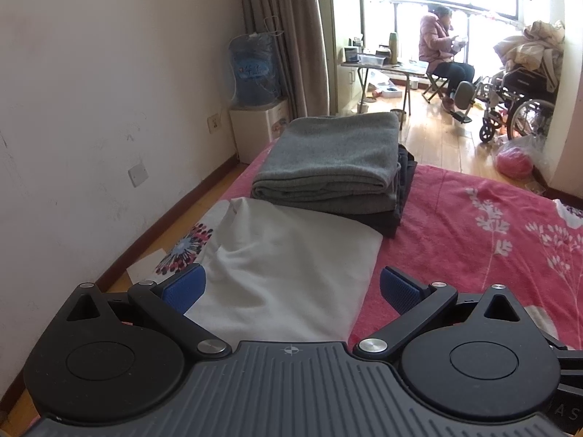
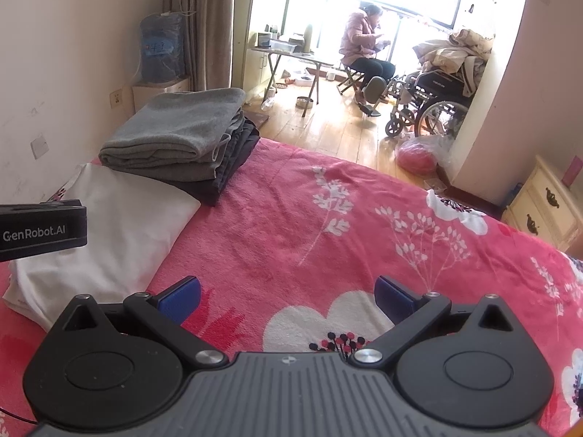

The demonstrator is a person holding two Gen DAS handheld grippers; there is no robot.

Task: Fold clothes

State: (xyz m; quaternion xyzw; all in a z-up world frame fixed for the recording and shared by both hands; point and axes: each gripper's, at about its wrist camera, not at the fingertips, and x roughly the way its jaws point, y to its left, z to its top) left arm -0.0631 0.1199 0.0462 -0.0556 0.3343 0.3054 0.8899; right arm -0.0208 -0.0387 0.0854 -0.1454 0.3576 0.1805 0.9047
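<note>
A: How do the claws stand?
B: Left claw (image 1: 291, 289) gapes wide over the folded white garment (image 1: 284, 273), gripping nothing. Right claw (image 2: 288, 298) is spread too, above the pink floral bedspread (image 2: 328, 225).
A: And the other clothes?
B: At twelve o'clock from the left claw, a folded grey garment (image 1: 328, 156) tops a dark one (image 1: 404, 182), touching the white garment's far edge.

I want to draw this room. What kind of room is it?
Most likely a bedroom in a home: a bed with a pink flowered blanket, folded clothes stacked on it, and a cream bedside cabinet by the wall.
</note>
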